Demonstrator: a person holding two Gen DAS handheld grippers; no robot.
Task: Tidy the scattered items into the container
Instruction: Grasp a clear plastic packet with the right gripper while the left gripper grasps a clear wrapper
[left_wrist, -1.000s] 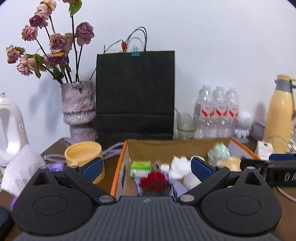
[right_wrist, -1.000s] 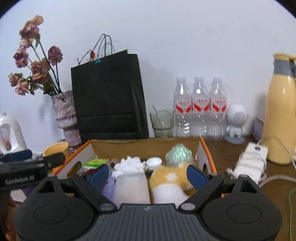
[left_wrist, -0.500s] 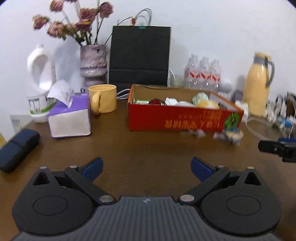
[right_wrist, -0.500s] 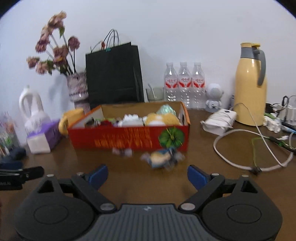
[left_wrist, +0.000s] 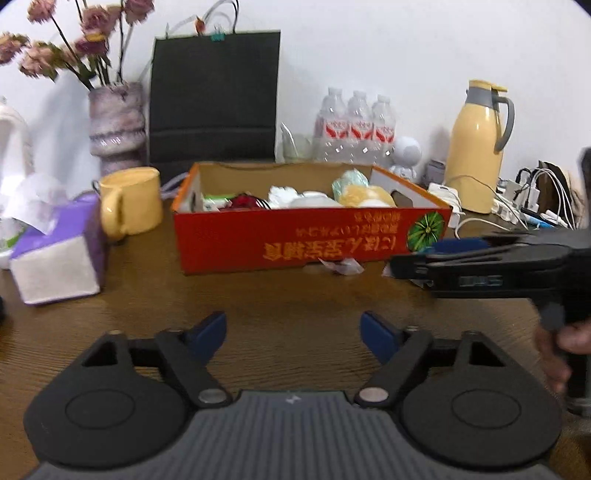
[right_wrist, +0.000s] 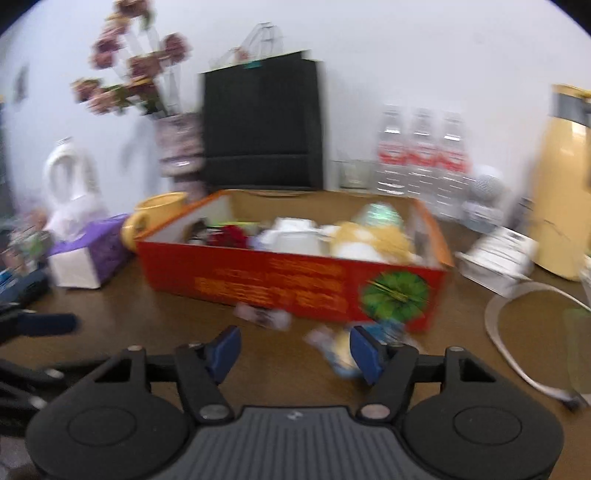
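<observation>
Brown wood-grain counter (left_wrist: 295, 295); white wall behind. Red open cardboard box (left_wrist: 310, 236) at 12 o'clock. Left gripper (left_wrist: 293, 326) and right gripper (right_wrist: 293, 349) fingers spread, just been closing, pinching nothing.

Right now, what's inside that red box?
The red box holds a yellow plush, white lumps, something red and a green packet. Anything underneath is hidden.

The red box (left_wrist: 310, 240) bears upside-down yellow characters, too blurred to read.

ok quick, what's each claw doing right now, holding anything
left claw: open, nothing between its fingers, jaws have just been closing.
right claw: open, empty, jaws have just been closing.
</observation>
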